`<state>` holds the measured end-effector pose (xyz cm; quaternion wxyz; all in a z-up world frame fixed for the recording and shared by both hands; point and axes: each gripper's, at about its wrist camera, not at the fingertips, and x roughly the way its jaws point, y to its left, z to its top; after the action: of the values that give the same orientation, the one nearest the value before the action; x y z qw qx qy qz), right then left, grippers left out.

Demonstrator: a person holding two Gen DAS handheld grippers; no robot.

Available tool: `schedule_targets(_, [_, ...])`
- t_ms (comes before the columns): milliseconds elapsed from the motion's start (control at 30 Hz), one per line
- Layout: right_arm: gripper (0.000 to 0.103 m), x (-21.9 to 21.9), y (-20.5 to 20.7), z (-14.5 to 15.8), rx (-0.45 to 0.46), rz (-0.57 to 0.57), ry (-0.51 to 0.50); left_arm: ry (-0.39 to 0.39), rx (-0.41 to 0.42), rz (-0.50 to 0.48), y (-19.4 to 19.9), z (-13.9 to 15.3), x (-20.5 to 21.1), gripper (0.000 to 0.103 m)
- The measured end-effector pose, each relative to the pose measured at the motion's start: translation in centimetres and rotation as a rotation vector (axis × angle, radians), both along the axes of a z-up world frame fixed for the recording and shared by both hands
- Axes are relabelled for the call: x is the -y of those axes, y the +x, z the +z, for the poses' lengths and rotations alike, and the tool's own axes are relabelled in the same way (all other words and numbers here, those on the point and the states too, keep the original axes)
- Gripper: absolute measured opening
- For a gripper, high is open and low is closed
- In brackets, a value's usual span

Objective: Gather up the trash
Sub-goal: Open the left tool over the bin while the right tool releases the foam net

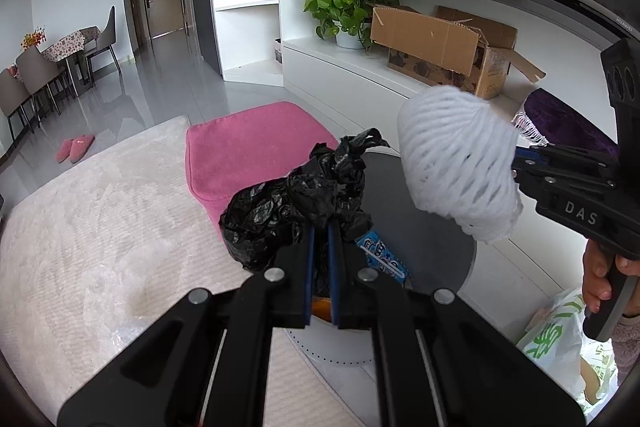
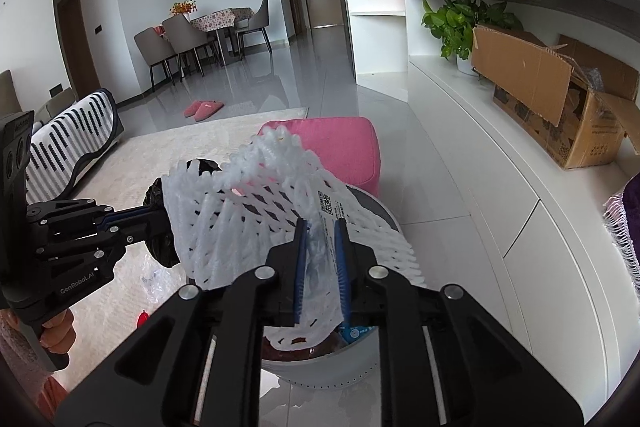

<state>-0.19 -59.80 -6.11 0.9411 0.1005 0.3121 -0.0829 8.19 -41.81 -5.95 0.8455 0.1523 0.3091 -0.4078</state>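
A crumpled black bag (image 1: 296, 199) is clenched tight in the left tool (image 1: 320, 247), while white foam netting (image 2: 288, 211) sits loosely between the right tool (image 2: 322, 259) pads, right above the bin (image 2: 320, 367).

Left wrist view: sits behind the left gripper (image 1: 320, 247), looks forward and down over the round bin (image 1: 460, 259), close. Right gripper (image 1: 520, 163) enters from its right edge.

Right wrist view: same set-up behind its own fingers, close over the same bin (image 2: 380, 211); left gripper (image 2: 160, 223) enters from its left edge.

Shared: bin, pink cushion (image 1: 256, 147), cardboard box (image 2: 560, 107), white cabinet (image 1: 360, 75), dining table (image 2: 220, 17) far back.
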Motion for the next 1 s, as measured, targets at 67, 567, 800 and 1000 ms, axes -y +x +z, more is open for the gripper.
schedule_targets(67, [0.029,0.1,-0.2,0.1,0.012,-0.006,0.009,0.000,0.002,0.000,0.0,0.0,0.1,0.007])
schedule_targets(567, [0.036,0.6,-2.4,1.5,0.020,-0.025,-0.049,0.004,-0.020,-0.056,-0.7,-0.3,2.7,0.016])
schedule_targets(800, [0.036,-0.1,-2.7,1.5,0.013,-0.023,-0.057,-0.005,0.028,-0.016,-1.4,0.1,2.2,0.062])
schedule_targets(1000, [0.036,-1.5,-2.4,1.6,0.017,-0.003,-0.056,-0.011,0.049,0.041,-1.6,0.5,0.5,0.062])
